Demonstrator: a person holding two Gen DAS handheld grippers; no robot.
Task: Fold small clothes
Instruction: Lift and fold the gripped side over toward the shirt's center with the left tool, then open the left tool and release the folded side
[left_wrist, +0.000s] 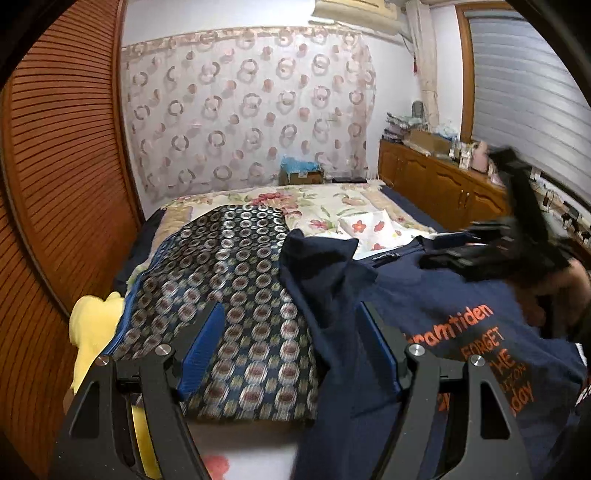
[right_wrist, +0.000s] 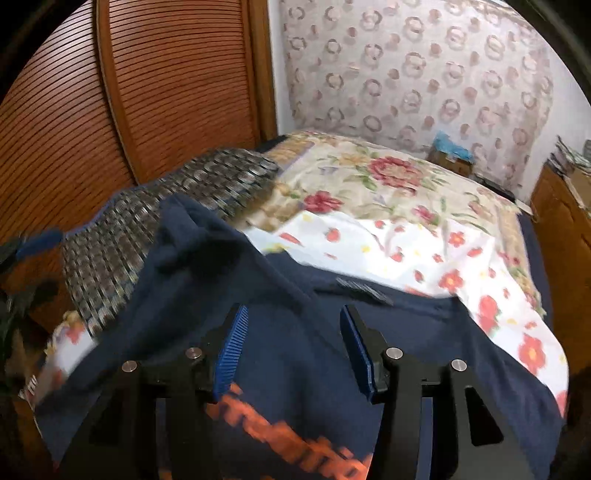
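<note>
left wrist view: the navy t-shirt (left_wrist: 424, 314) with orange lettering lies spread on the bed (left_wrist: 321, 206), and everything here is placed from it. one sleeve of the shirt is bunched up at its far left corner, rising over the edge of a dark circle-patterned cloth (left_wrist: 236, 280) that lies just left of the shirt. the left gripper (left_wrist: 291, 343) hangs over the shirt's left edge with its blue-padded fingers (left_wrist: 201, 347) spread apart; the right pad is over the navy fabric, the left pad over the patterned cloth, and nothing is pinched between them. the right gripper (left_wrist: 469, 247), blurred, is above the shirt's collar end at the far right. a white flowered cloth (left_wrist: 369, 229) lies just beyond the collar. a yellow soft thing (left_wrist: 92, 332) sits left of the patterned cloth.

right wrist view: the navy t-shirt (right_wrist: 280, 295) fills the near part of the bed (right_wrist: 388, 173), orange print nearest the camera. the right gripper (right_wrist: 291, 332) is above the shirt's middle, fingers (right_wrist: 231, 347) released and apart, no fabric gripped. the white flowered cloth (right_wrist: 443, 258) lies touching the shirt's far right edge, the patterned cloth (right_wrist: 147, 229) beside its far left. picture is motion-blurred.
</note>
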